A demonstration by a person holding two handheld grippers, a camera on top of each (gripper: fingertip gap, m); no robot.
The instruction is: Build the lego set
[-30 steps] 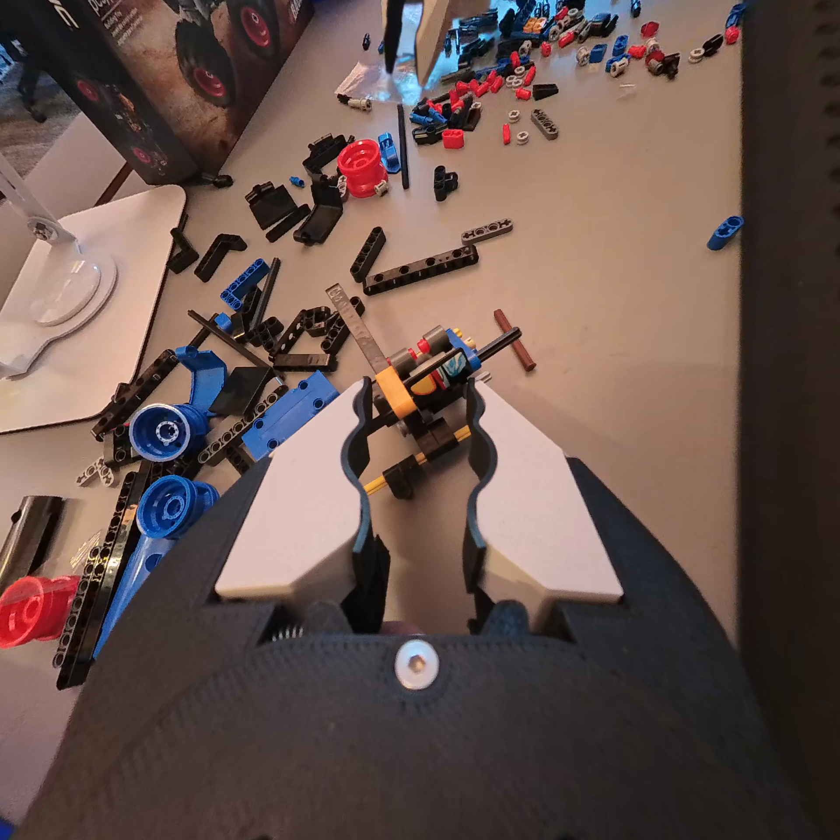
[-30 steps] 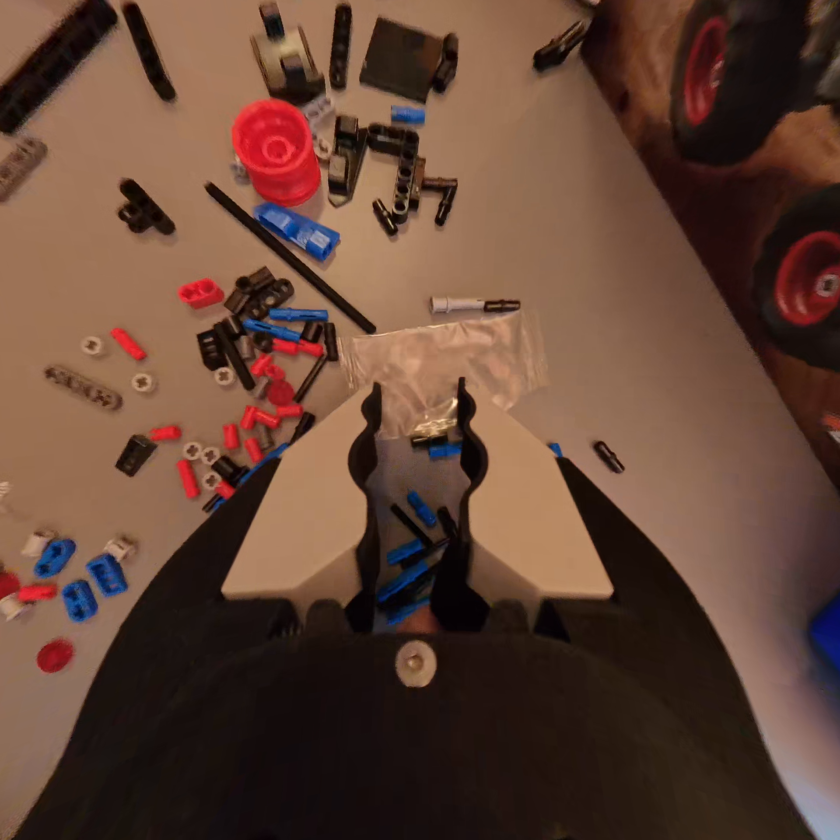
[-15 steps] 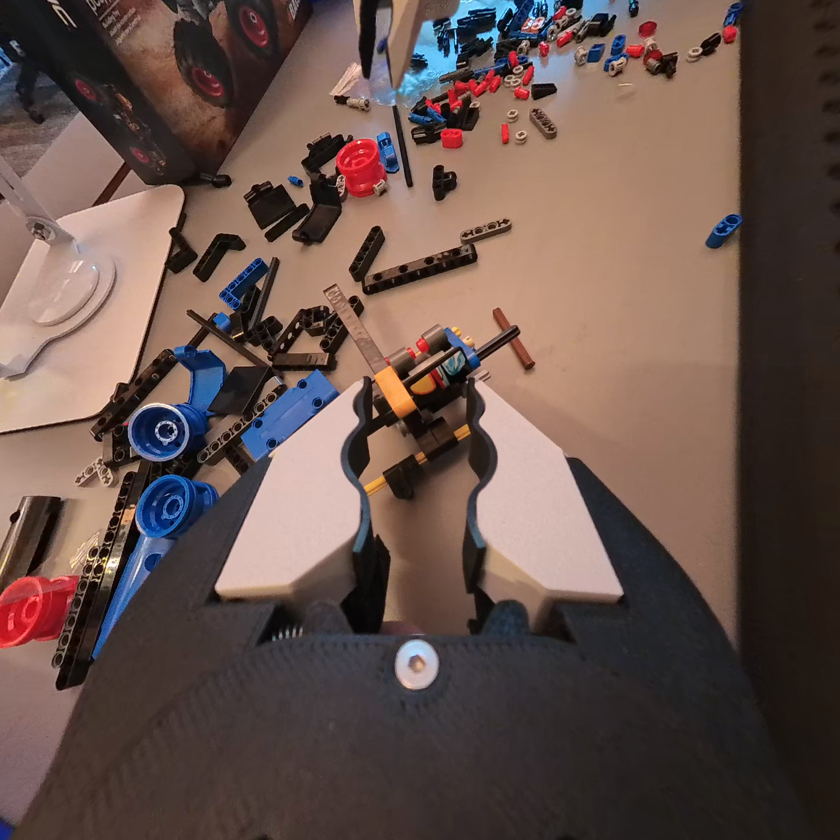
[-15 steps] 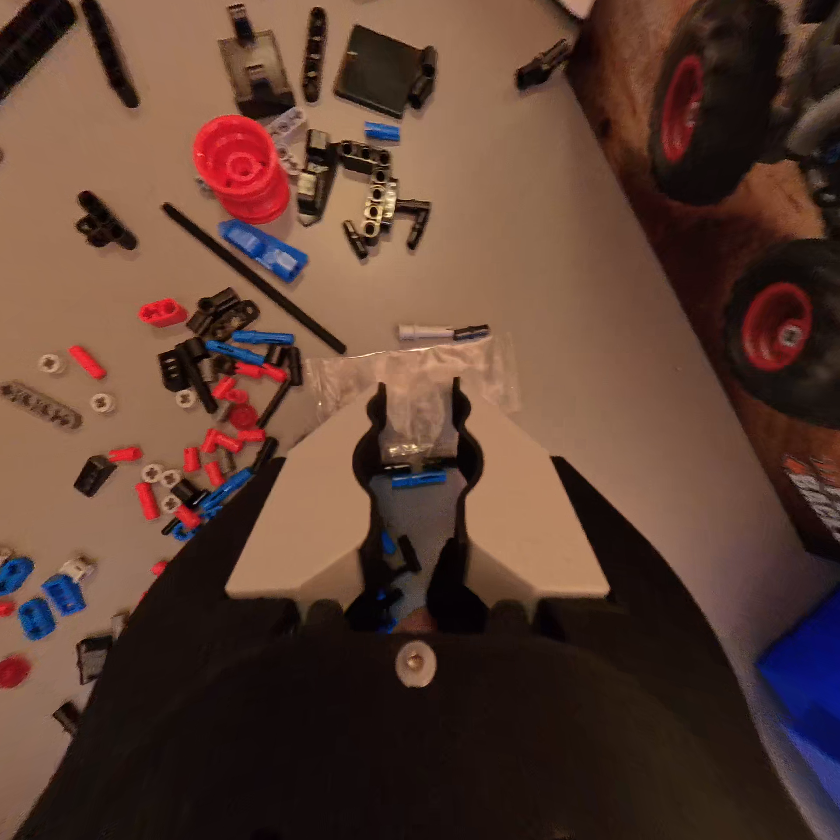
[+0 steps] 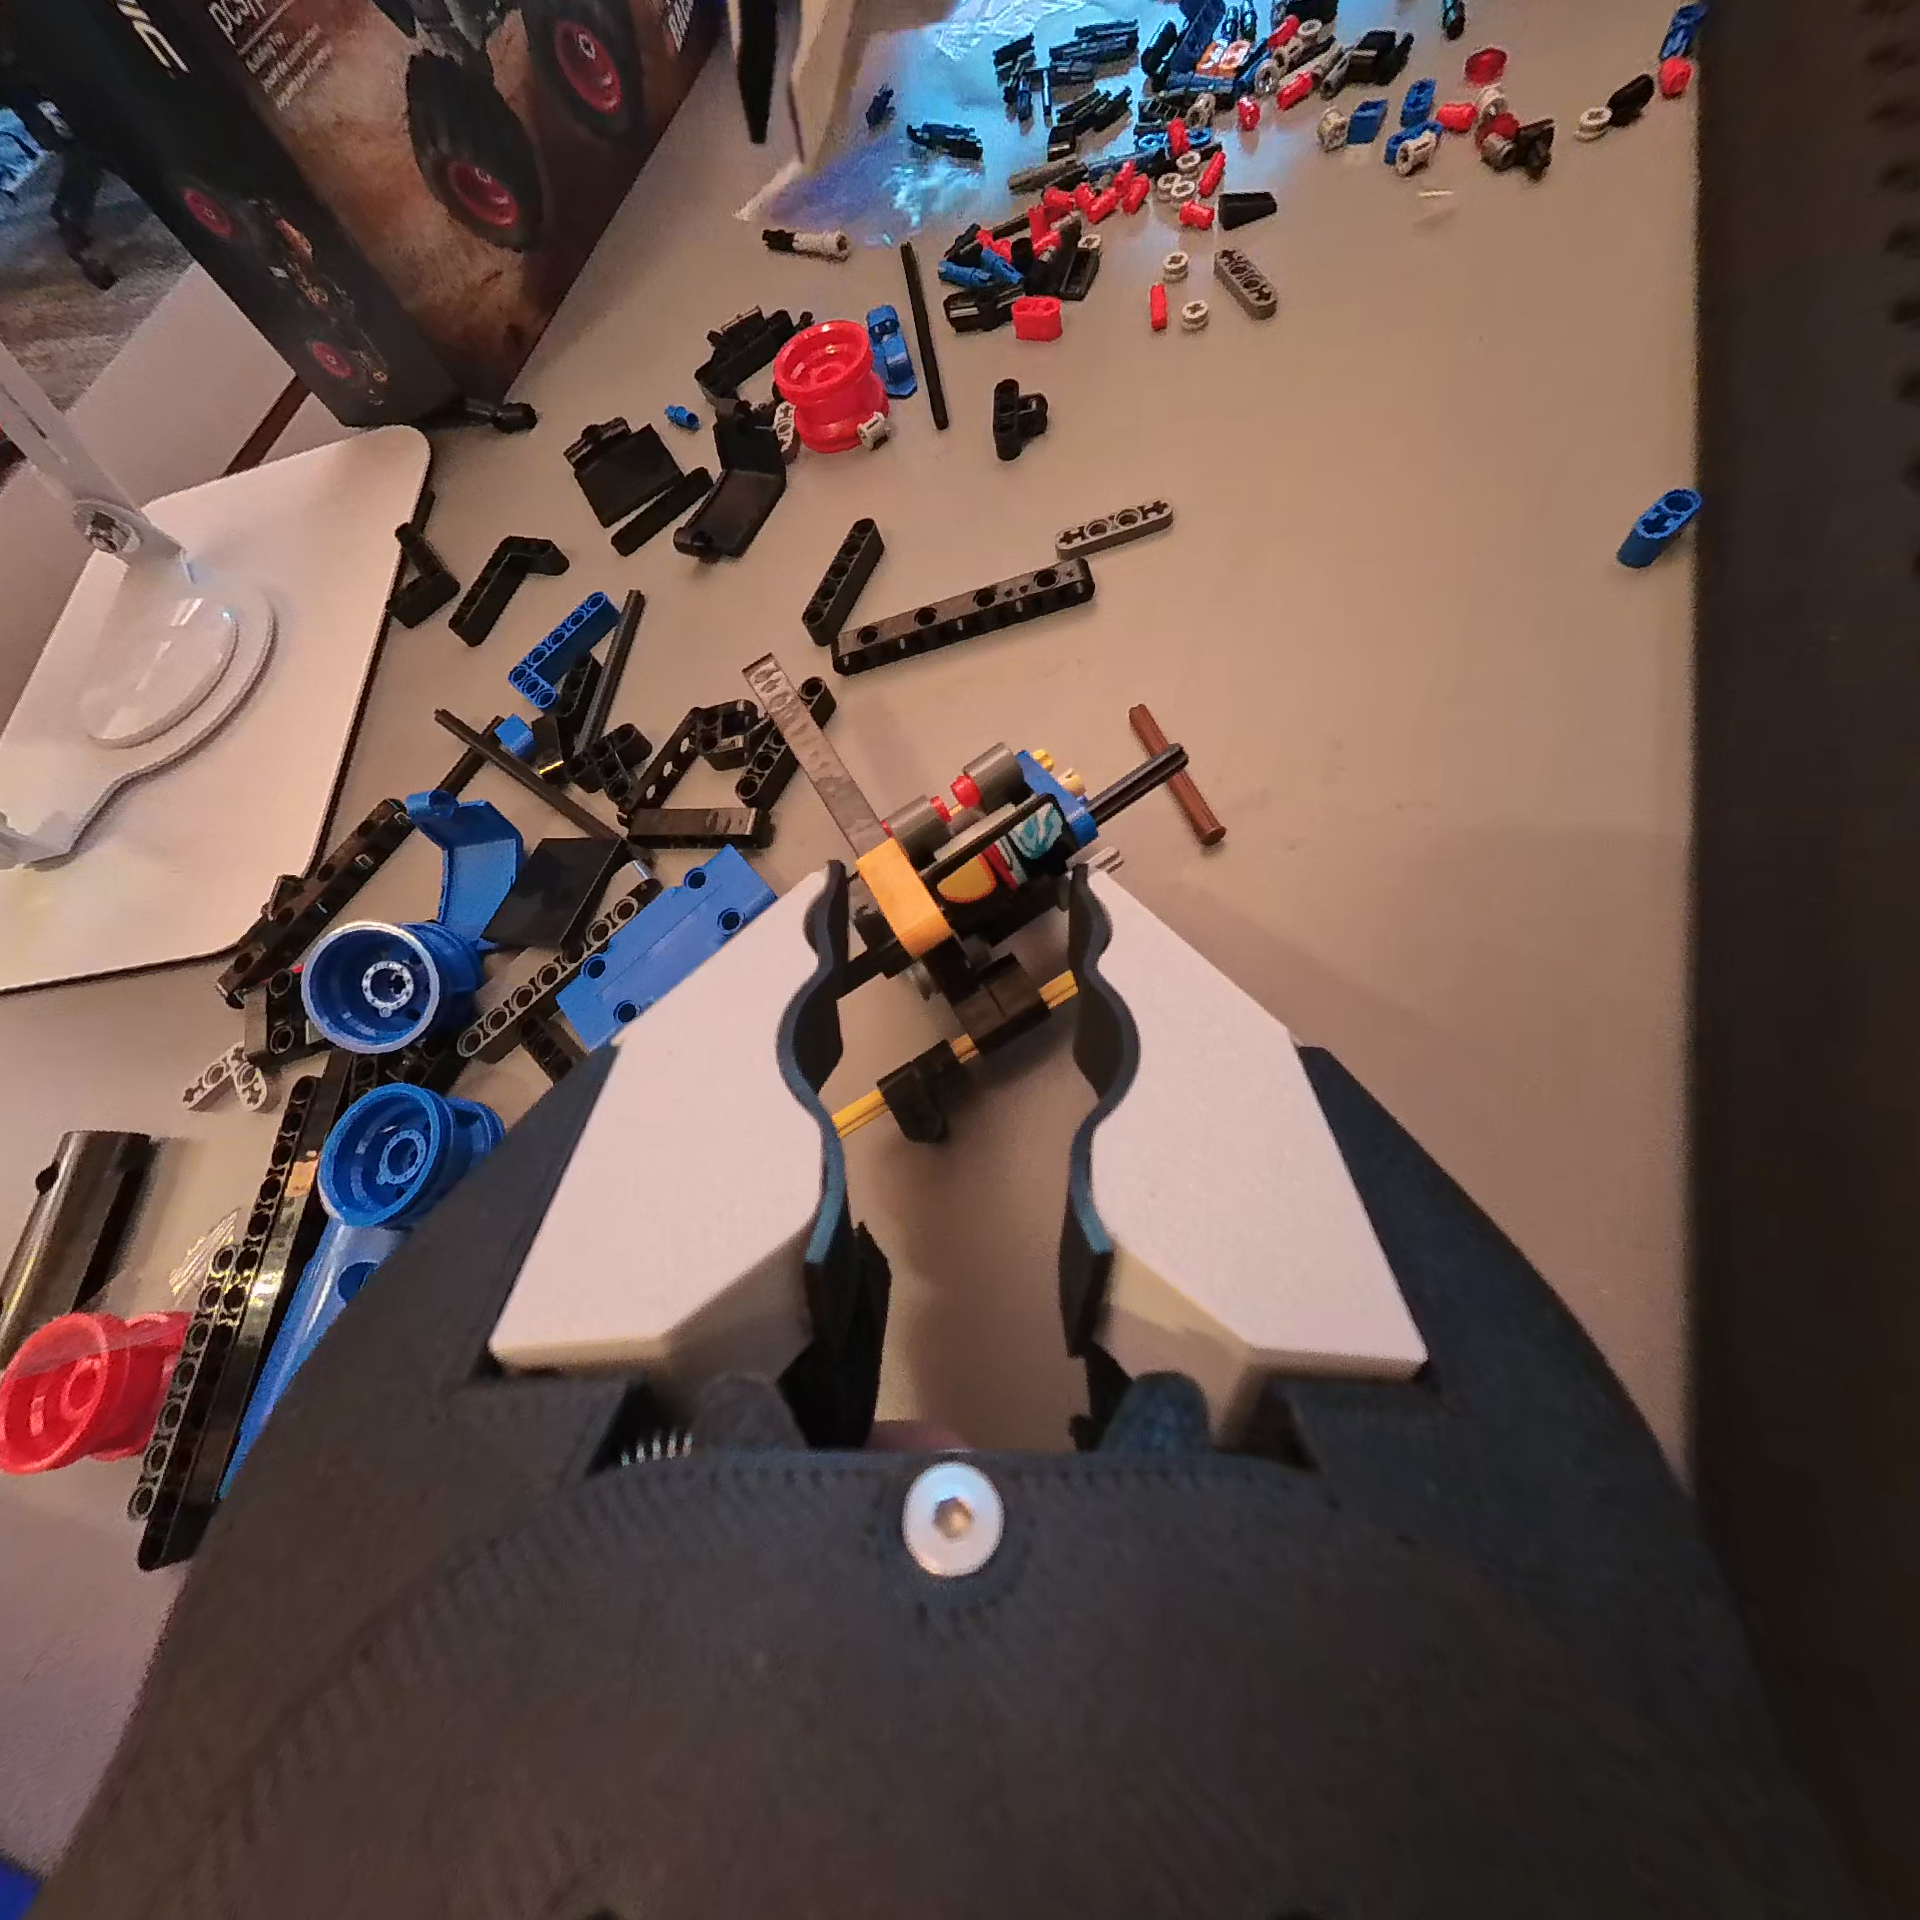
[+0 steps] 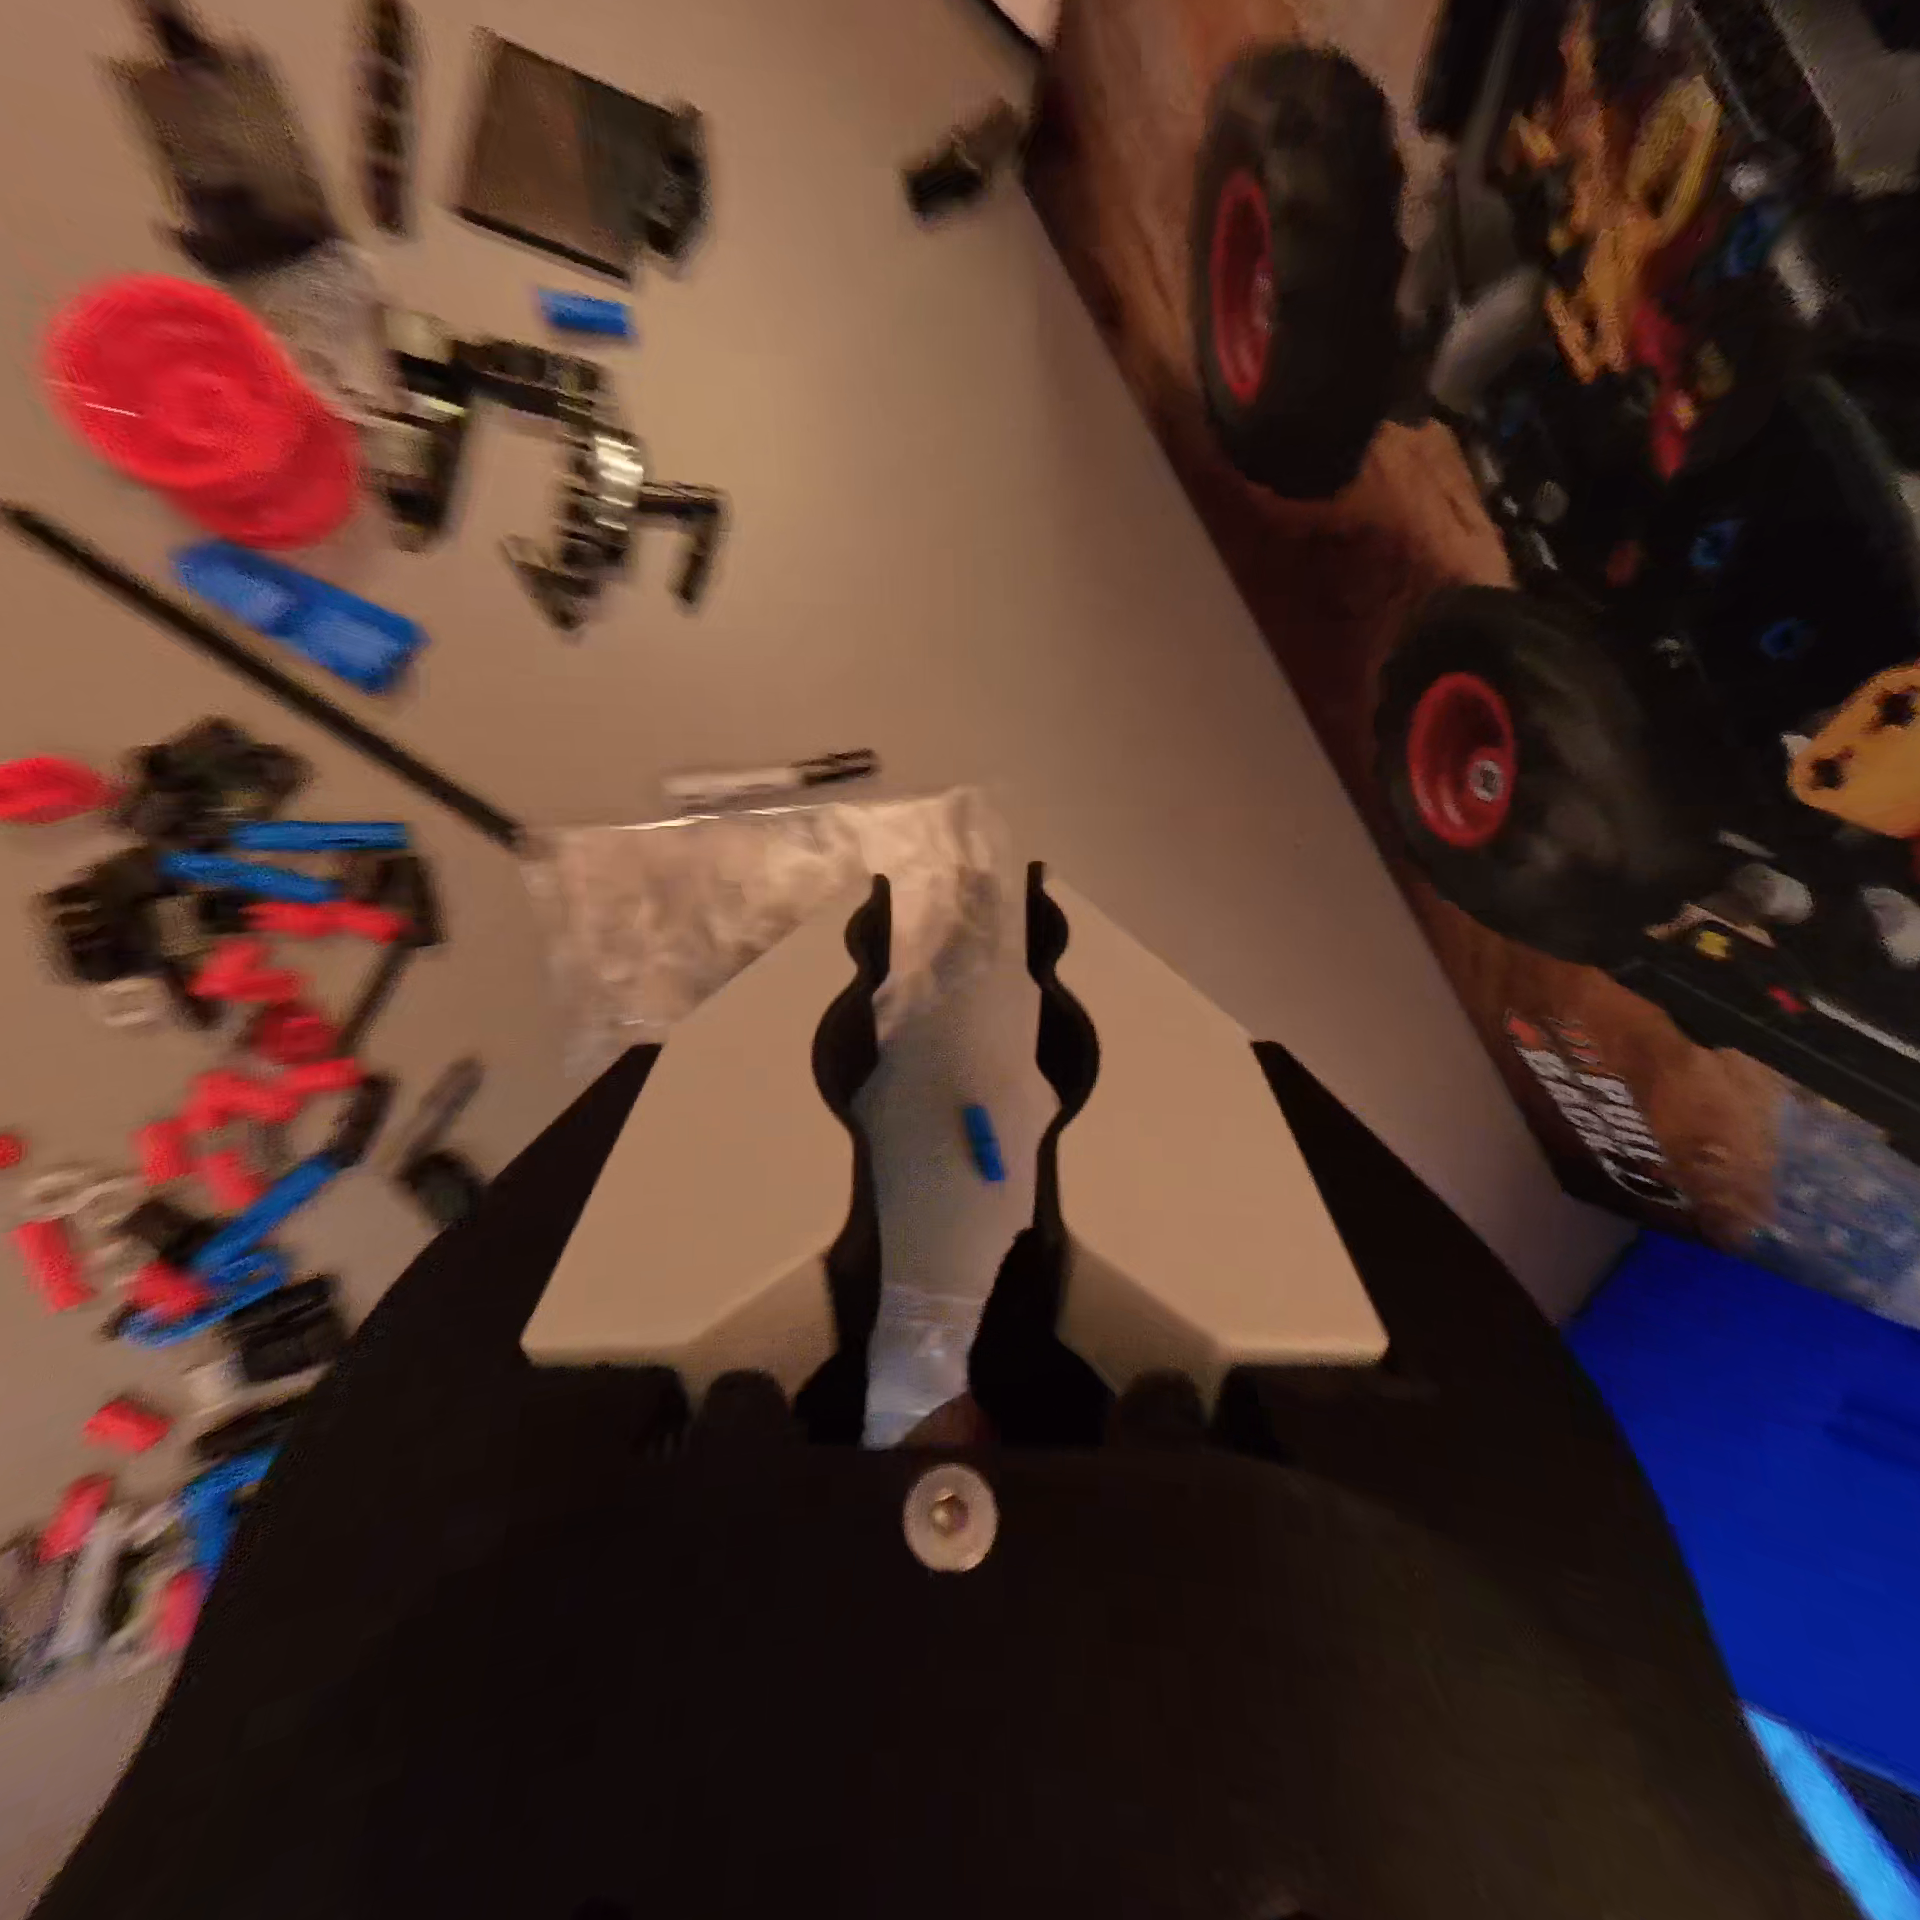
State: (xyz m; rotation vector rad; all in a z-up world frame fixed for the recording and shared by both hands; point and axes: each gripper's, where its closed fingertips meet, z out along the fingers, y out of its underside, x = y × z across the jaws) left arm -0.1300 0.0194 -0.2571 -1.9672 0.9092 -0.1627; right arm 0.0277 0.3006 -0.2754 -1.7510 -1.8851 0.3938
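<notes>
My left gripper (image 5: 951, 883) is shut on a small lego assembly (image 5: 899, 894) with an orange piece, a black axle and a yellow axle, held low over the grey table (image 5: 1403, 935). My right gripper (image 6: 956, 883) is shut on a clear plastic bag (image 6: 707, 914) that runs back between its fingers, with one blue pin (image 6: 982, 1143) in it. In the left wrist view the right gripper (image 5: 790, 73) is at the far top, and the bag (image 5: 914, 156) hangs from it above the table. The right wrist view is blurred.
The set's box (image 5: 416, 156) stands at the far left, close on the right in the right wrist view (image 6: 1558, 520). A white stand base (image 5: 187, 707), blue wheels (image 5: 379, 982), a red wheel (image 5: 831, 384), black beams (image 5: 966, 613) and a pile of small pins (image 5: 1143, 135) lie around. A dark panel (image 5: 1808, 727) borders the right. One gripper's finger ends stand about 35 centimetres off the other's. My right gripper's tips are some 15 centimetres from the red wheel (image 5: 831, 384). The right camera catches it too, in the right wrist view (image 6: 96, 332).
The right gripper has moved toward the box with the bag, and the pins seen between its fingers have dropped out, leaving one blue pin. The left gripper has barely moved.
</notes>
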